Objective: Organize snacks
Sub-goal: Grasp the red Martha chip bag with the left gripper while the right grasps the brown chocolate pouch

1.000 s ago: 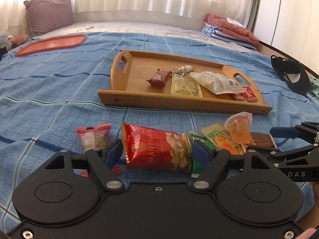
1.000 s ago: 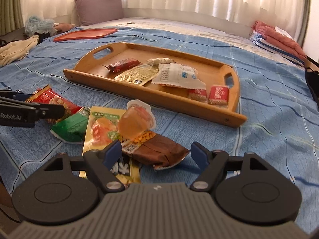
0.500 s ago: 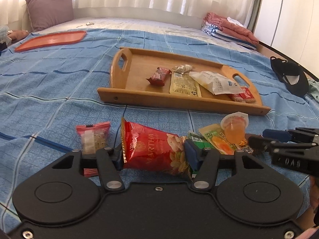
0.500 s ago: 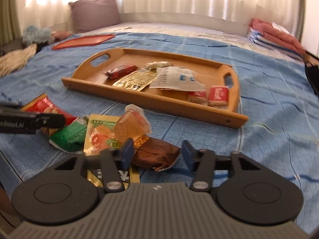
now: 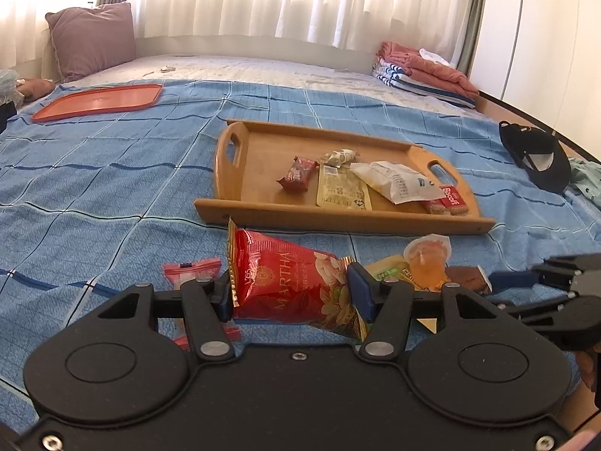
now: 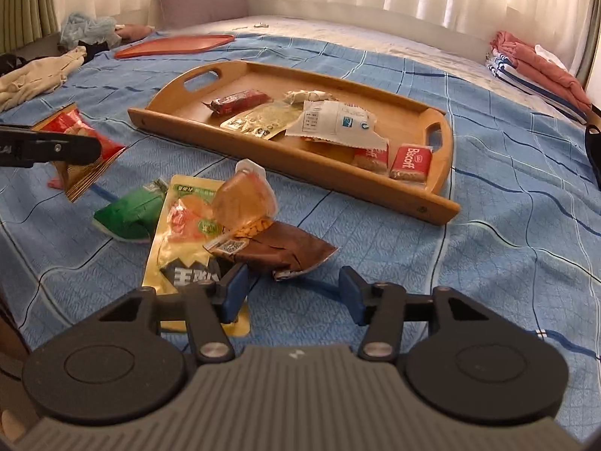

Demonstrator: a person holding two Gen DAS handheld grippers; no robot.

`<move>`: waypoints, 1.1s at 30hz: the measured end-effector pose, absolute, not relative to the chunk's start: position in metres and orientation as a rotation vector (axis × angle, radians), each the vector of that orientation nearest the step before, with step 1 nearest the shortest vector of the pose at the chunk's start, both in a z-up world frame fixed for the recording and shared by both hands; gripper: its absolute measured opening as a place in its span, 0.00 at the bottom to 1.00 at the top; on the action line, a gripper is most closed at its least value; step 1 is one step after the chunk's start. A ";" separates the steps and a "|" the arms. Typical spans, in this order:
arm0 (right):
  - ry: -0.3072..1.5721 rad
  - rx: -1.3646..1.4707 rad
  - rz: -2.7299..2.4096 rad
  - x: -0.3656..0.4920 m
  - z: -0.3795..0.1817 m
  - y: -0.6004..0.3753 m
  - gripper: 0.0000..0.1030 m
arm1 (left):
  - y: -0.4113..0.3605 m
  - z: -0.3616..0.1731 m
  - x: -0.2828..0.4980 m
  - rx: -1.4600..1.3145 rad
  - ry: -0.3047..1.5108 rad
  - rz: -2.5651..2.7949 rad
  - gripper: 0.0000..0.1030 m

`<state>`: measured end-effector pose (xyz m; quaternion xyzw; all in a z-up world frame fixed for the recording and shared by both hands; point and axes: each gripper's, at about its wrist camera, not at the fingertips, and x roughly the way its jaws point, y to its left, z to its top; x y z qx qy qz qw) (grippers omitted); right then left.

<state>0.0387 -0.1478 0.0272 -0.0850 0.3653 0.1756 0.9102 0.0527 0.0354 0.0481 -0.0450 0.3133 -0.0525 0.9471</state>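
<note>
My left gripper [image 5: 291,295] is shut on a red nut bag [image 5: 285,282] and holds it just above the blue blanket; the right wrist view shows the same bag [image 6: 75,131] hanging tilted. My right gripper [image 6: 291,293] has its jaws opening, with nothing between the pads. Just ahead of it lies a brown packet [image 6: 285,250], with an orange jelly cup [image 6: 244,199] leaning on it. A yellow pouch [image 6: 180,233] and a green packet [image 6: 131,212] lie to its left. The wooden tray [image 6: 285,158] beyond holds several snacks.
A small red-and-white packet [image 5: 191,272] lies on the blanket under my left gripper. An orange tray [image 5: 97,101] and a purple pillow [image 5: 94,37] are at the far left. Folded towels [image 5: 424,71] and a black cap [image 5: 537,158] are at the right.
My left gripper closed on the red nut bag and raised it off the blanket. The right gripper narrowed around the brown packet, then widened again; the packet stays on the bed.
</note>
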 end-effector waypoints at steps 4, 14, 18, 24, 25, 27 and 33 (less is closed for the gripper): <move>0.724 -0.208 0.382 0.049 0.030 -0.139 0.91 | 0.036 0.047 0.051 -0.085 0.643 -0.112 0.54; 0.783 -0.162 0.540 0.087 0.030 -0.138 0.51 | 0.035 0.045 0.049 -0.068 0.641 -0.109 0.54; 0.761 -0.135 0.477 0.073 0.034 -0.142 0.28 | 0.037 0.043 0.050 -0.075 0.645 -0.108 0.54; 0.766 -0.134 0.376 0.047 0.043 -0.154 0.20 | 0.038 0.041 0.051 -0.076 0.649 -0.113 0.54; 0.759 -0.163 0.398 0.045 0.044 -0.155 0.41 | 0.037 0.041 0.051 -0.075 0.650 -0.114 0.54; 0.763 -0.225 0.468 0.044 0.045 -0.157 0.60 | 0.037 0.040 0.050 -0.078 0.651 -0.115 0.54; 0.789 -0.304 0.551 0.051 0.042 -0.147 0.61 | 0.036 0.039 0.050 -0.083 0.657 -0.112 0.54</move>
